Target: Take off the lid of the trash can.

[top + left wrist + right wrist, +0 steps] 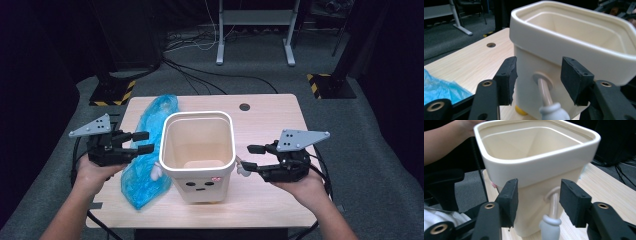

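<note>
The cream bin (198, 155) stood upright at the middle of the wooden surface (270, 125), its small side arms (547, 96) projecting left and right. The left tool (144, 142) was released, its pads flanking one arm without contact. The right tool (252, 157) was likewise released around the other arm. A blue plastic bag (150, 150) lay just left of the bin.

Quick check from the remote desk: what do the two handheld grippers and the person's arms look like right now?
Both the left gripper and the right gripper are black, each with two jaws ending in flat, square foam-like pads and brass-coloured screw eyelets. A grey three-cornered plate dotted with small holes tops each. Black cables trail off them. The forearms are bare, no sleeves in view.
</note>
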{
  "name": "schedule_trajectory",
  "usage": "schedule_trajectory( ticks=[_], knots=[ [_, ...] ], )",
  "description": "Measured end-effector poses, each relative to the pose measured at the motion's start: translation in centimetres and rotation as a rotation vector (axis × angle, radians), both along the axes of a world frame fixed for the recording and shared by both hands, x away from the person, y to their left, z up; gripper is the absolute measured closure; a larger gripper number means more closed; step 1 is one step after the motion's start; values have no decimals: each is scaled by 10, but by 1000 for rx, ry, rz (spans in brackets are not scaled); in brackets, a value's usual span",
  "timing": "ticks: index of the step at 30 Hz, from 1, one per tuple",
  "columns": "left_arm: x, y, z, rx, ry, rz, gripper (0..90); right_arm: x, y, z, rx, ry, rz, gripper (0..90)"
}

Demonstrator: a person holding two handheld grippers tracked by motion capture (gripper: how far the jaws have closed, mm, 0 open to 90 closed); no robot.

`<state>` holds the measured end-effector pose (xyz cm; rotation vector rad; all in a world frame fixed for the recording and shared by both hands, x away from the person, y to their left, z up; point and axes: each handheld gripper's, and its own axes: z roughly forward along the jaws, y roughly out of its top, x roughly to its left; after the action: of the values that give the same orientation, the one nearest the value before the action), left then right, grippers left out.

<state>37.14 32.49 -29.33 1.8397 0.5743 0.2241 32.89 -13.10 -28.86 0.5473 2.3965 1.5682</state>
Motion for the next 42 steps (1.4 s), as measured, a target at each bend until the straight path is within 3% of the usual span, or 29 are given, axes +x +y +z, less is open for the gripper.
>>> schedule_trajectory(
  ticks=[11, 18, 23, 30, 42],
  knots=[
    [15, -6, 22, -25, -25, 15, 473, -4, 6, 21, 4, -31, 50, 528],
    [23, -17, 36, 5, -56, -2, 463, -5, 11, 30, 45, -32, 82, 484],
    [32, -27, 41, 23, -47, -19, 449, -7, 19, 31, 33, -37, 120, 485],
    [46, -42, 38, 59, -30, -28, 425, -6, 33, 28, 0, -38, 166, 507],
    [62, -51, 31, 82, -15, -24, 493, -3, 49, 24, -36, -35, 222, 555]
  ],
)
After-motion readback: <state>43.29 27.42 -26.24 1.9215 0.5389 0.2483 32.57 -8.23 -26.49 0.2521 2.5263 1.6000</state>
